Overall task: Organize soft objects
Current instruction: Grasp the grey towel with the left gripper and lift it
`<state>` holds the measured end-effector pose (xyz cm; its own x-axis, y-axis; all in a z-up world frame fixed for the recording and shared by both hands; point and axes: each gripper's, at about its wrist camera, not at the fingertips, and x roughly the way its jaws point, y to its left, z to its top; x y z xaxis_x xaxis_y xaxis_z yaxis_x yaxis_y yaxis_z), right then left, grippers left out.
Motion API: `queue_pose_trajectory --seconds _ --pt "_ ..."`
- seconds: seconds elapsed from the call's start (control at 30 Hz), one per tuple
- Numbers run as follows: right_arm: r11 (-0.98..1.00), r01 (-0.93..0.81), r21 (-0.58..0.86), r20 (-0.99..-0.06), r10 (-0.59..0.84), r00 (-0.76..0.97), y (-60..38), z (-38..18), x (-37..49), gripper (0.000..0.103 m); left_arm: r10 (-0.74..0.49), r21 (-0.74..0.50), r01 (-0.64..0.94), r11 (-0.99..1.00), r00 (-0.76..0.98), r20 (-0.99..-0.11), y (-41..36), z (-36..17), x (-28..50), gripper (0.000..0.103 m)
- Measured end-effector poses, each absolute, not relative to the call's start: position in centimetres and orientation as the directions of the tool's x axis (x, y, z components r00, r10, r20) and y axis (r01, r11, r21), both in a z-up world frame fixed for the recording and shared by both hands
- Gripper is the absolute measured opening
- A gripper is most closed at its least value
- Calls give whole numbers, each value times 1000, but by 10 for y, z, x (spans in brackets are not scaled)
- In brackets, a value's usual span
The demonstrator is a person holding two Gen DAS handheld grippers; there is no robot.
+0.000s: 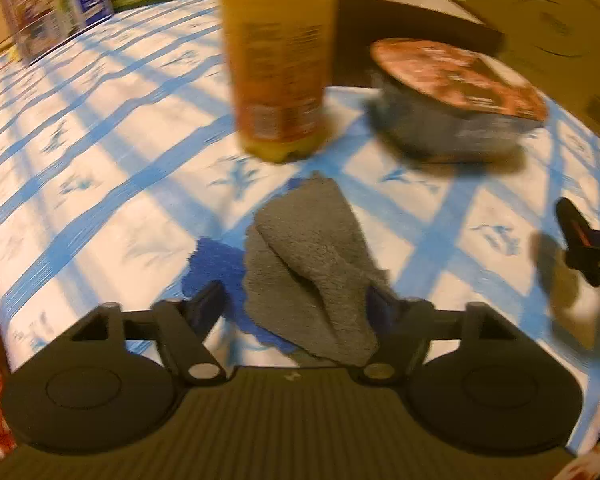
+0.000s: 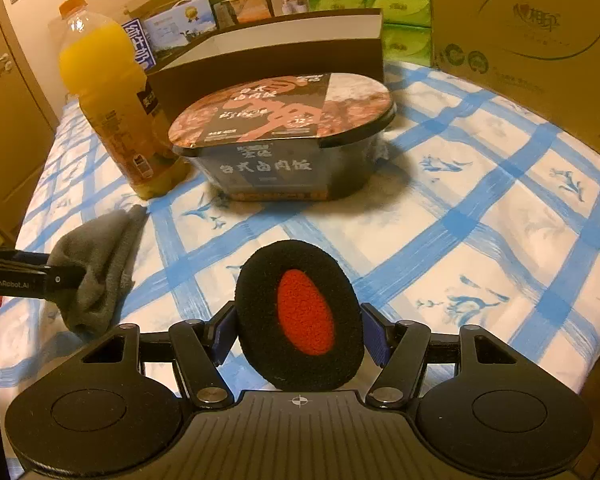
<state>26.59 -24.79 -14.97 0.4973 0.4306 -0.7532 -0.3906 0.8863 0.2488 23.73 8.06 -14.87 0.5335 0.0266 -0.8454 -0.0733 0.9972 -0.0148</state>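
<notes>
1. Grey fleecy cloth (image 1: 316, 268), folded into a loose wedge with a fuzzy nap, lies on the blue-and-white checked tablecloth (image 1: 100, 184), partly over a piece of blue fabric (image 1: 216, 268).
2. Its narrow tip points toward the tall plastic bottle of orange juice (image 2: 108, 100); its wide end lies toward the near edge of the tablecloth.
3. The left gripper (image 1: 298, 308) tilts down over the cloth with its jaws spread wide, released; the cloth lies between the fingers, brushing the right one while the left one stands clear.
4. The right gripper (image 2: 298, 332) grasps an oval black foam pad with a red fuzzy centre (image 2: 300, 320), held upright on edge, both blue pads pressing its sides.
5. Behind it a black oval instant-meal bowl with a printed film lid (image 2: 284, 140) sits just beside the bottle, near the far edge of the tablecloth.
6. A cardboard box (image 2: 540, 40) stands at the far right corner.
</notes>
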Motion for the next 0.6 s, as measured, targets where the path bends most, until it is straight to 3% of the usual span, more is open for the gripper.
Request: queue_pose_trajectory --seconds 0.07,0.2,0.37,0.47,0.6 --pt "885 -392 253 -753 434 494 -246 -151 267 64 36 -24 -107 994 523 -851 87 -153 238 87" --pt "886 -384 258 -756 433 491 -247 -153 269 64 -26 -114 -142 983 509 -860 94 -162 244 87" --pt "892 -370 259 -760 424 493 -252 -153 271 64 -88 -177 -119 977 531 -843 82 -172 251 65" --pt "893 -370 258 -760 424 493 -254 -151 272 64 -95 -159 -69 985 551 -829 72 -169 252 46" --pt "890 -374 260 -757 428 494 -254 -149 272 64 -93 -141 -45 989 551 -830 68 -165 255 36"
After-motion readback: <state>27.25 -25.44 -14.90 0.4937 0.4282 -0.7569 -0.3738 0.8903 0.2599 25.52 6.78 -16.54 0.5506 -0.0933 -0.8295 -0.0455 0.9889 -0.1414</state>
